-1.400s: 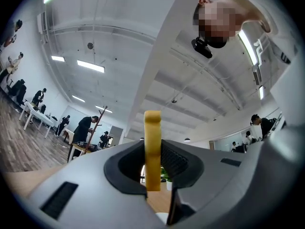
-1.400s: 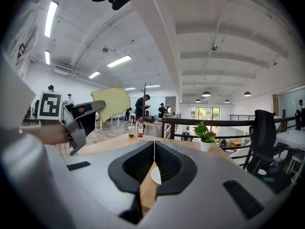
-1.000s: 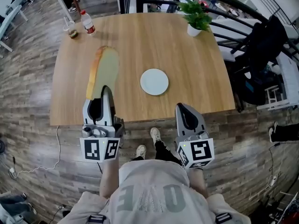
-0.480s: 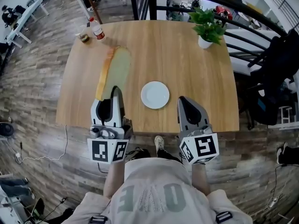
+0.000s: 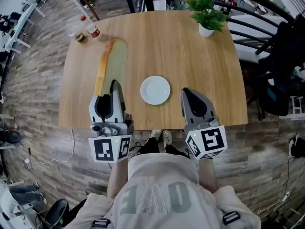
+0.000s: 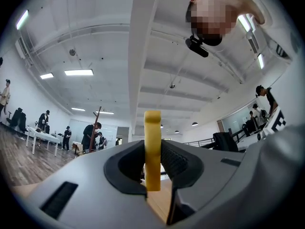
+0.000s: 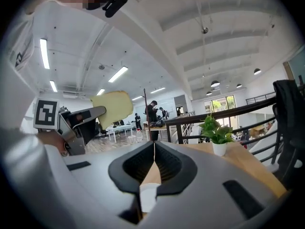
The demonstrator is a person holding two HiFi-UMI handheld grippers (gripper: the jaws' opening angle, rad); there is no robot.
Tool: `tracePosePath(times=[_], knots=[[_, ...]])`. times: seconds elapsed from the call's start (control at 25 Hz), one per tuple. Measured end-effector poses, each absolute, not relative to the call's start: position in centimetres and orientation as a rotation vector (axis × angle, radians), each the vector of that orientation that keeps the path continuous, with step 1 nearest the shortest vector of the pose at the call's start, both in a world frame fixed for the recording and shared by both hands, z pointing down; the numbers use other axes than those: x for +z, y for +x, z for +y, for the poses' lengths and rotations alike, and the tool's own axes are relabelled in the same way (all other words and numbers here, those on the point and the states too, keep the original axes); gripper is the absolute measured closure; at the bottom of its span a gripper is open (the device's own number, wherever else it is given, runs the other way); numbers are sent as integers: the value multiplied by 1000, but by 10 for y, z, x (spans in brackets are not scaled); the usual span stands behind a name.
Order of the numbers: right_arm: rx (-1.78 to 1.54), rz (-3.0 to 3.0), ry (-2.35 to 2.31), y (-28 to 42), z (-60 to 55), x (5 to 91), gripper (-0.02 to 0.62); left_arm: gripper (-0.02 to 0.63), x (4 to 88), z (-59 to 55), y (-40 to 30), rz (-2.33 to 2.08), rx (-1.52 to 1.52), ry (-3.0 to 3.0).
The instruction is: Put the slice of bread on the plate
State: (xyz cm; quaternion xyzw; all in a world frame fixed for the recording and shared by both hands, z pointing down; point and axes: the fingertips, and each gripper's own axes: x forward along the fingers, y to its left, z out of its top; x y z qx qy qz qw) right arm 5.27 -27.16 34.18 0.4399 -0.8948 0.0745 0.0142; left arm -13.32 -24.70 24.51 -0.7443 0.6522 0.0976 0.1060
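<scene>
Bread slice (image 5: 110, 67) stands on edge, clamped at its near end in the left gripper (image 5: 113, 84), plate (image 5: 155, 90) nearby to its right. Light and crushable, it seems best held by the crust. The right gripper (image 5: 187, 93) is closed and empty.

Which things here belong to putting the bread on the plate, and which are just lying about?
Job in hand: slice of bread, clamped upright in the left gripper jaws; plate.
Lying about: potted plant; bottle; cup.
</scene>
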Motion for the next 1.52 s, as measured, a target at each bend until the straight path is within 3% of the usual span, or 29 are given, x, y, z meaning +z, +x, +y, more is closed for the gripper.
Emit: tracePosePath(times=[0.24,0.56,1.0,1.52], knots=[[256,-2751,1425,50,-276,340,577,517,257,-259,-136,1908,208,-2217],[205,-2680,1440,39,-280,341,577,517,289,-274,-131,1845,-157,-2183],[154,-2618,1454,37,-268,339,577,517,382,-303,-110,1670,-835,-1980],[246,-2489,1586,66,-245,356,577,517,490,-325,-79,1284,-1231,-1935]])
